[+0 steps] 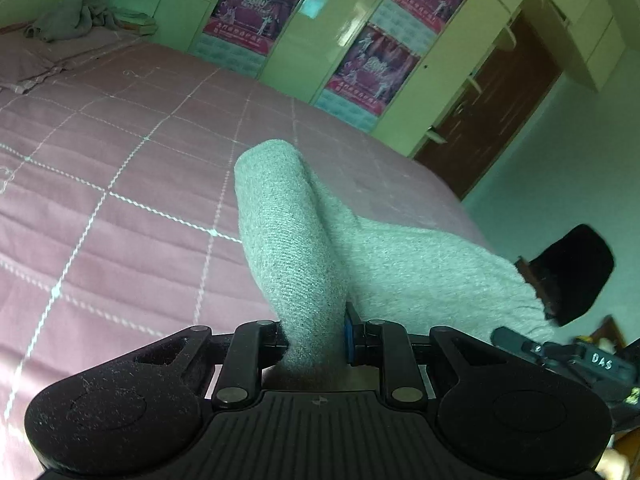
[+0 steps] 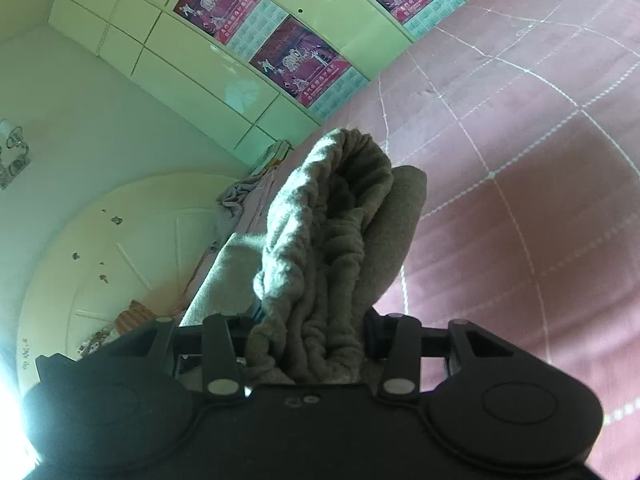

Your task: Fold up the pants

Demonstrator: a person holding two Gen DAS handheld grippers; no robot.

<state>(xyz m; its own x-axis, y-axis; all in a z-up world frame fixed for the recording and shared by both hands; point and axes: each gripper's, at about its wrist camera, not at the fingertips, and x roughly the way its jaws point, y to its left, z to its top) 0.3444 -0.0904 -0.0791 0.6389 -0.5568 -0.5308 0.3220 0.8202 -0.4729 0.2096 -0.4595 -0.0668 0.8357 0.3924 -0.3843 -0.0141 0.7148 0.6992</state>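
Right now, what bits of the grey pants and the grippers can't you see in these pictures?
- Left wrist view: the left gripper fingertips are buried in a fold of the grey pants.
- Right wrist view: bunched cloth covers the right gripper pads.
- Both views: the pants' lower part is cut off or hidden by the gripper bodies, so their whole shape stays unknown.
- Poster text: too small.

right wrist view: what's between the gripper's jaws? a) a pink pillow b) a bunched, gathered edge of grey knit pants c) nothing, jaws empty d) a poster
b: in the right wrist view the right gripper is clamped on a thick, ruffled bunch of the grey pants, raised above the pink bedspread.
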